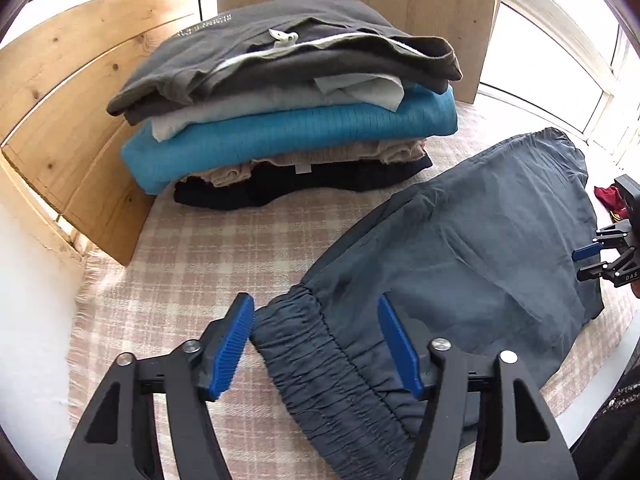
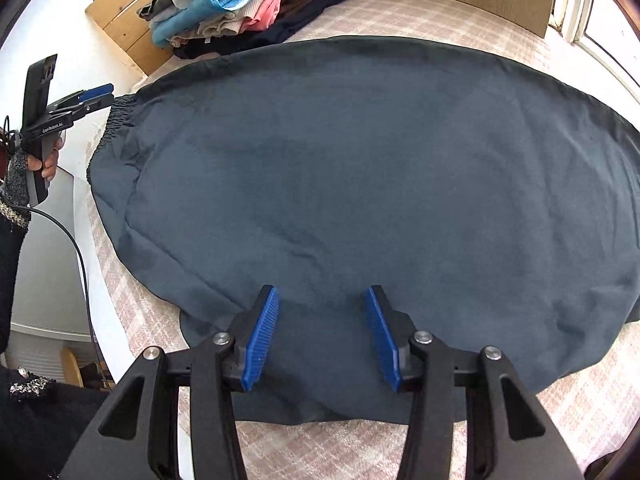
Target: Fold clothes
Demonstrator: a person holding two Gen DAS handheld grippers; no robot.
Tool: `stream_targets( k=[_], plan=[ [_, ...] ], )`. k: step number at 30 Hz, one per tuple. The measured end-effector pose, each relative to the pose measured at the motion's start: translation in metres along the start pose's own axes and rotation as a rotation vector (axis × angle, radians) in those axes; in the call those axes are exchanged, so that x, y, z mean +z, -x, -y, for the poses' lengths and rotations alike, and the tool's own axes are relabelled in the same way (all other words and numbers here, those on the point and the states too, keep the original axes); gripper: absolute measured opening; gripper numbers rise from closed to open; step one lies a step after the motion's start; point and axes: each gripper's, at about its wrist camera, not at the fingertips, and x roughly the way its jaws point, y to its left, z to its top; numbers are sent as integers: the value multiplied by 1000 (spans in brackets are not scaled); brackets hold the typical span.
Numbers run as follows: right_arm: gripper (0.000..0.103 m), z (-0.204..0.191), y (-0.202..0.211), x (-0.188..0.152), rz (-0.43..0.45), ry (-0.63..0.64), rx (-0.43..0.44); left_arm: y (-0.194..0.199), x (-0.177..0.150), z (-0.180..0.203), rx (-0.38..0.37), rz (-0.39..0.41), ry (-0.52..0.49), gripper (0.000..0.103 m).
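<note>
A dark slate-blue garment (image 1: 480, 240) with a gathered elastic waistband (image 1: 320, 368) lies spread flat on a pink checked blanket (image 1: 200, 248). My left gripper (image 1: 316, 312) stands open astride the waistband end, and its pads do not press the cloth. In the right wrist view the same garment (image 2: 360, 180) fills the middle. My right gripper (image 2: 321, 294) hangs open just over its near edge, with nothing pinched. The left gripper (image 2: 96, 94) shows at the far left by the waistband (image 2: 114, 120), held by a person's hand (image 2: 50, 164). The right gripper (image 1: 592, 252) peeks in at the right edge.
A tall stack of folded clothes (image 1: 288, 120) stands at the back of the blanket, also seen as the stack (image 2: 248, 4) at top left. Wooden boards (image 1: 60, 100) wall the left and back. A red item (image 1: 608, 196) lies at far right. A cable (image 2: 80, 248) hangs from the left hand.
</note>
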Motion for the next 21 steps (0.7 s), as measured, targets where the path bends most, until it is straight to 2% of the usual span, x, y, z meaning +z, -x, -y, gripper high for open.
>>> stream_targets(
  k=[3, 6, 7, 9, 10, 11, 13, 17, 21],
  plan=[
    [53, -6, -2, 2, -12, 15, -13, -3, -2, -15, -23, -14, 4, 73],
    [55, -11, -3, 2, -24, 31, -25, -31, -3, -20, -11, -70, -4, 70],
    [55, -12, -3, 3, -27, 32, -26, -39, -4, -21, -28, -83, -4, 56],
    [56, -12, -3, 3, -30, 26, -23, -45, -7, -20, -66, -86, -6, 36],
    [56, -12, -4, 3, -31, 23, -22, -41, -9, -18, -63, -71, -16, 31],
    [56, -12, -4, 4, -33, 19, -21, -36, -11, -15, -59, -54, -27, 22],
    [56, -12, -4, 4, -34, 16, -23, -21, -12, -12, -49, -12, -29, 17],
    [62, -11, -2, -1, -26, 29, -21, -12, -4, -22, -57, 33, 15, 16],
    [63, -18, -2, -5, -29, 69, -59, -50, -4, -29, -34, -76, 35, 33]
  ],
)
